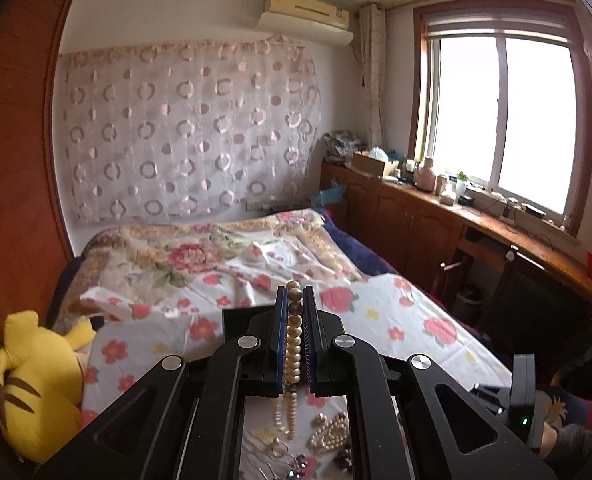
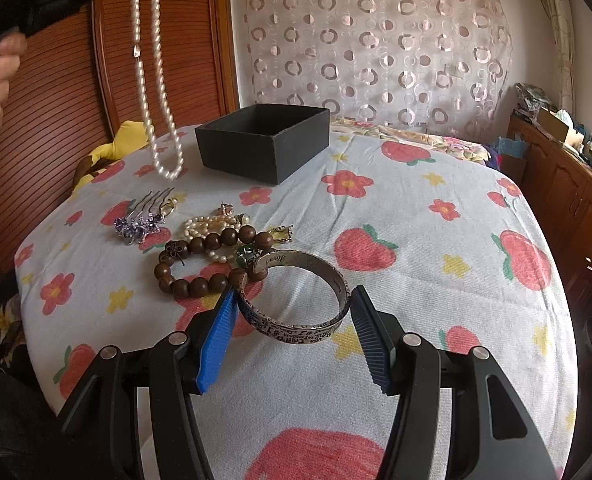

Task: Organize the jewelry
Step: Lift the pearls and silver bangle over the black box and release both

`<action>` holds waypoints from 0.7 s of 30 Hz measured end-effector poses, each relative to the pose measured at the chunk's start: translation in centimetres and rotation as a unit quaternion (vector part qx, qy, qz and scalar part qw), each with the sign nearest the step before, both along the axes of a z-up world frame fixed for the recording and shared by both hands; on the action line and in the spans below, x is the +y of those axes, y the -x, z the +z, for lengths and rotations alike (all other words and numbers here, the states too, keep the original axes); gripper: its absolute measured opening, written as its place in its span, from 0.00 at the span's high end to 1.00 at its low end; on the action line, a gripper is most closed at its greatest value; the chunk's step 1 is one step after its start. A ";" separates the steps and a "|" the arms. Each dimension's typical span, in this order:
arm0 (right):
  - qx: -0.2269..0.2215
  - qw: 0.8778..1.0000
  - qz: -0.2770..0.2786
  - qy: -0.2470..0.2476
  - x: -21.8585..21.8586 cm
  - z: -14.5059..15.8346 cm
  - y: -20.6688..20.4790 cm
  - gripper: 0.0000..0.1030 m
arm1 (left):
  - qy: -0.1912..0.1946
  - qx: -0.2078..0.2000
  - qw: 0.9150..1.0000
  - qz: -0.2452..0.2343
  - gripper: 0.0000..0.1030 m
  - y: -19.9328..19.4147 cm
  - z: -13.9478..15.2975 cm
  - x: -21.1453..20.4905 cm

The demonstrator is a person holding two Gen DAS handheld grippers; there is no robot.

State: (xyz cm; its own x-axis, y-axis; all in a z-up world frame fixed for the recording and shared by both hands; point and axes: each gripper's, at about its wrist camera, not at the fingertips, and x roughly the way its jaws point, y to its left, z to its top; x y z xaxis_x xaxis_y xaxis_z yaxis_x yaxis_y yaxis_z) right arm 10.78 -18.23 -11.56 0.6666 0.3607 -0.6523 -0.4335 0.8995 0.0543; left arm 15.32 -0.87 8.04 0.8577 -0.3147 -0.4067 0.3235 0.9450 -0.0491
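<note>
Nearest in the right wrist view, the right gripper [image 2: 291, 320] stands with its fingers wide around a silver engraved bangle [image 2: 296, 296] that rests on the floral cloth [image 2: 436, 320]. The blue pad on one side sits just at the rim; whether the other pad touches, I cannot tell. The bangle looks rigid and smooth, so it should bear a firm squeeze across its width, though polished metal may slip on edge; pinching the band through its wall would likely be surer.

Just beyond lies a wooden bead bracelet [image 2: 199, 268], overlapping a small pearl strand [image 2: 207, 228] and a green-stoned piece [image 2: 245, 258]. These are loose and tangled, so lifting one may drag its neighbours. To their left is a purple-flowered hair comb [image 2: 141, 222], stiff but with thin tines.

Farther back stands an open black box [image 2: 263, 142], probably the destination.

High at the left, the left gripper [image 1: 294, 336] is closed on a pearl necklace [image 2: 157, 80], which hangs limp, clear of the cloth. It is light and supple, likely to sway, and best lowered slowly into the box.
</note>
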 end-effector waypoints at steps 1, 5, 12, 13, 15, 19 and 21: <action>0.000 1.000 -0.001 0.002 0.1 0.1 0.0 0.41 | -0.001 -0.004 1.000 0.001 0.94 -0.2 0.5 0.0; 0.002 1.000 0.004 0.003 0.4 0.4 -0.2 0.41 | -0.005 -0.011 1.000 0.003 0.94 -1.0 1.8 -0.1; -0.028 0.999 0.026 -0.001 1.7 3.5 -1.6 0.42 | -0.013 -0.003 1.000 0.010 0.94 -3.4 2.0 -0.4; -0.034 0.999 0.029 -0.001 2.0 4.1 -2.0 0.42 | -0.015 0.000 1.000 0.011 0.94 -3.8 2.0 -0.4; -0.043 0.999 0.034 -0.002 2.6 5.2 -2.8 0.42 | -0.016 0.008 1.000 0.013 0.94 -4.8 1.8 -0.5; -0.054 0.998 0.041 -0.011 3.5 7.3 -4.8 0.42 | -0.018 0.018 1.000 0.019 0.94 -6.6 1.8 -0.6; -0.055 0.997 0.043 -0.016 3.8 8.0 -5.8 0.42 | -0.017 0.020 0.999 0.021 0.94 -7.1 2.0 -0.5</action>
